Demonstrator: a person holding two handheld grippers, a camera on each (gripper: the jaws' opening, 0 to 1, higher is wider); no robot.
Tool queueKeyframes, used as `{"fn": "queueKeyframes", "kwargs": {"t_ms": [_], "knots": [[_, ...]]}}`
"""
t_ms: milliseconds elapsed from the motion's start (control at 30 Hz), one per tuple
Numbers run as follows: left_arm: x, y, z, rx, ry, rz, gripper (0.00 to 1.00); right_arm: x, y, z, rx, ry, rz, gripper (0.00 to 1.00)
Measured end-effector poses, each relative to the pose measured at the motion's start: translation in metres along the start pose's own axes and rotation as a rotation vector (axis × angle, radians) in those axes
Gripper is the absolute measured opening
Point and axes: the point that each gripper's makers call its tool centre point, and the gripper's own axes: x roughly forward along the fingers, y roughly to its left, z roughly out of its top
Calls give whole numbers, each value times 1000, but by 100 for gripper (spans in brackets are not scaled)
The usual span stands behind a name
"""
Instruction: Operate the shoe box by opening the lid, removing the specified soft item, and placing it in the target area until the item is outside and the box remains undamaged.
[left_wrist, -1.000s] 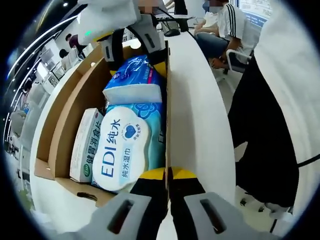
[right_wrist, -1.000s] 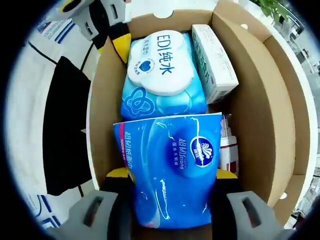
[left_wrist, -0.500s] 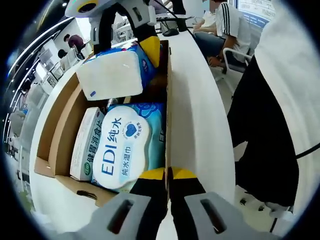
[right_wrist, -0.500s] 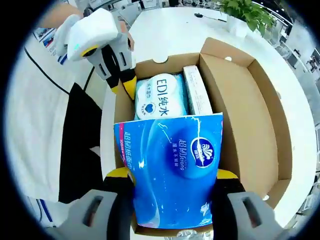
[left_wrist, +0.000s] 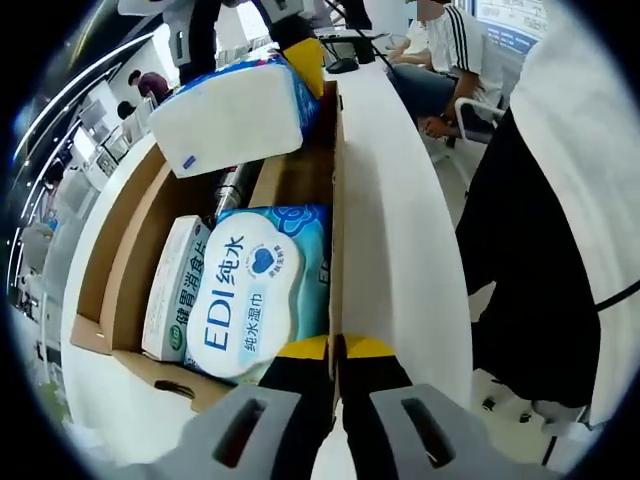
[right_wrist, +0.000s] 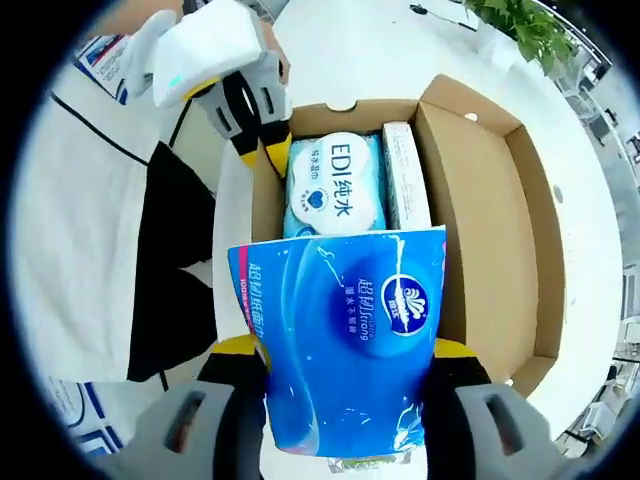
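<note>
Now the right hand-held gripper (right_wrist: 335, 385) has its jaws clamped on either side of the blue tissue pack (right_wrist: 340, 335); vs a sec ago the pack has gone from lying inside the shoe box (right_wrist: 500, 250) to hanging above it, clear of the walls. In left gripper view the pack (left_wrist: 230, 115) sits high over the far end of the box. Left hand-held gripper (left_wrist: 337, 350) jaws narrow, pinching the near box wall, steadying it. Lid flap lies open. Left inside: EDI wet wipes pack (left_wrist: 245, 295), w/ a slim white carton (left_wrist: 175, 290) beside it. Box on white worktop (left_wrist: 395, 230). Judgement: removal essentially done; next is carrying the pack to the target area, which I can't identify. Box looks undamaged.
</note>
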Motion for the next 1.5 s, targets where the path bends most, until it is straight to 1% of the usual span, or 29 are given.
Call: {"fn": "queueKeyframes", "kwargs": {"t_ms": [67,167,300,433,500,600,667,733,833,1000,1133,1233,1333,1400,1500], "knots": [[0,0,0,-1,0,2,2,-4,1,-1,0,-1,-6,61],[-1,0,0,1,-2,7,2,-2,-5,-5,-7,14,-15,61],[-2,0,1,2,-2,9,2,-5,-4,-5,-8,20,-11,62],[-2,0,1,5,-3,9,2,-6,-1,-8,-57,52,-23,62],[-2,0,1,3,0,7,2,-7,2,-10,-65,58,-23,62],[-1,1,0,2,3,-1,2,-11,3,-11,-88,54,-27,62],[-1,1,0,2,3,-3,2,-13,0,-14,-104,55,-34,62],[-2,0,1,3,2,-6,2,-19,3,-17,-108,57,-32,62],[-2,0,1,6,-1,-4,2,-24,0,-21,-117,53,-36,62],[-2,0,2,8,0,-5,2,-27,-6,-35,-100,60,-43,62],[-2,0,2,6,-1,0,2,-33,-3,-44,-105,63,-48,62],[-2,0,2,9,-1,1,2,-37,-4,-49,-99,58,-55,62],[-2,0,2,9,0,-3,2,-41,-4,-49,-96,55,-62,62],[-2,0,3,8,2,-6,2,-41,-4,-55,-89,51,-67,62],[-2,0,2,8,2,-6,2,-44,-2,-54,-94,52,-64,62]]}}
